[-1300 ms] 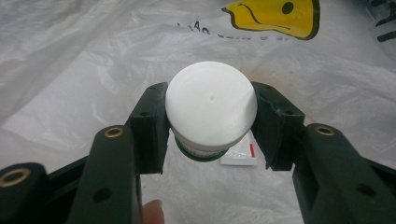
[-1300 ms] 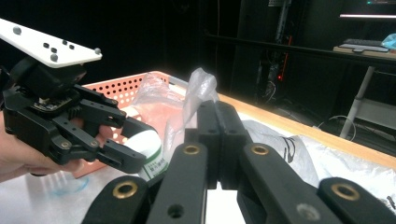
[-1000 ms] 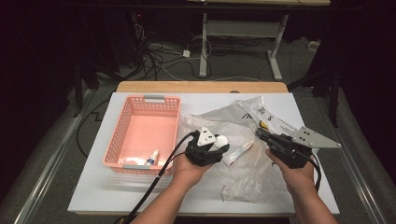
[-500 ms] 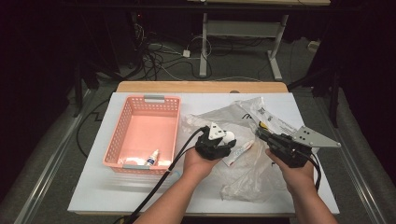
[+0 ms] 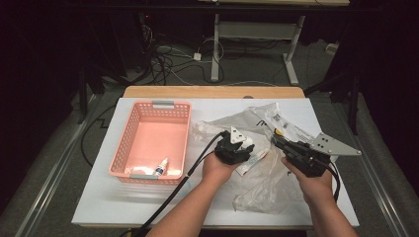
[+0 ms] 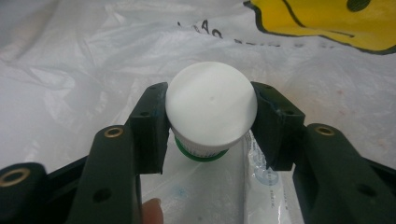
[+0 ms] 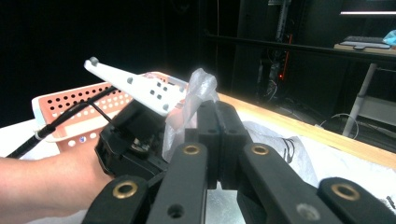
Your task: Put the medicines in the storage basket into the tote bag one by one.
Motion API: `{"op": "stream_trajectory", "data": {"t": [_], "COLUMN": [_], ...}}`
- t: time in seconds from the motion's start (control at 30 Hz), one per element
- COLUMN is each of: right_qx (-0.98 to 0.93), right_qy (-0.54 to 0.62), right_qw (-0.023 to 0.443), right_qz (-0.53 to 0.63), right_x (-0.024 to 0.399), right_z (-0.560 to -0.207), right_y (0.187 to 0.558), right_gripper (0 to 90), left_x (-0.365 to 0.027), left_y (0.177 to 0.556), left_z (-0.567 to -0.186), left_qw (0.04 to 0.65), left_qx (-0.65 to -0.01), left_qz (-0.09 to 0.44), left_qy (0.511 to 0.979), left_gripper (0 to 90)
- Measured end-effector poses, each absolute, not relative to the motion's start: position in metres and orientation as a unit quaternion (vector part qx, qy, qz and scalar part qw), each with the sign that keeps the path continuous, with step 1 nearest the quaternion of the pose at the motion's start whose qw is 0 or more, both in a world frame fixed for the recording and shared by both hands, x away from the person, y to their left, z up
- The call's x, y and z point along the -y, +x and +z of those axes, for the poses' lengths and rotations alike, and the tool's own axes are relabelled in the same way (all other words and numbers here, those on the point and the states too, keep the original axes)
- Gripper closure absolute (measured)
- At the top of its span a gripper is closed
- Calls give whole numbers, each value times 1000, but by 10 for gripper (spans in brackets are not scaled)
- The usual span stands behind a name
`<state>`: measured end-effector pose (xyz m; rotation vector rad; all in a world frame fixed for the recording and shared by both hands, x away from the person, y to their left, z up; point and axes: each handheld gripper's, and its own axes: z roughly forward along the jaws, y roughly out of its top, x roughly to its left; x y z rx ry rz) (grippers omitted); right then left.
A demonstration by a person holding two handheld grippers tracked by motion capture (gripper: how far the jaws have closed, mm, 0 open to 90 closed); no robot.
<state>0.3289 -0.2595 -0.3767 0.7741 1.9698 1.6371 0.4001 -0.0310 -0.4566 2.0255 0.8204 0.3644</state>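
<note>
Left gripper view has the left gripper (image 6: pixel 211 126) clamped on a white-capped tube (image 6: pixel 211 109), its jaws pressing the round cap from both sides above the clear plastic bag (image 6: pixel 93 70). Across the white table (image 5: pixel 99 197), the right gripper (image 7: pixel 205 116) has its jaws closed together on a pinch of that bag's film. A pink basket (image 5: pixel 129 133) sits well to the left with a small dropper bottle (image 5: pixel 160 167) inside.

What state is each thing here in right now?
Left tongs: clamped on a white-capped bottle.
Right tongs: shut, pinching the plastic bag.
Plastic bag: crumpled, lying on the table.
Pink basket: upright, holding a small dropper bottle lying down.
</note>
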Motion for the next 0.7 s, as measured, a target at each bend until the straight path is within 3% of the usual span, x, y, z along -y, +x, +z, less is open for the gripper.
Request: {"op": "stream_trajectory", "data": {"t": [0.7], "right_qx": [-717], "right_qy": [283], "right_qw": [228], "right_qz": [595], "right_x": [260], "right_z": [-379], "right_y": [330], "right_gripper": [900], "left_x": [42], "left_y": [405], "left_z": [-471], "left_qw": [447], "left_qx": [-341], "left_qz": [140], "left_qy": [815], "left_gripper": [484]}}
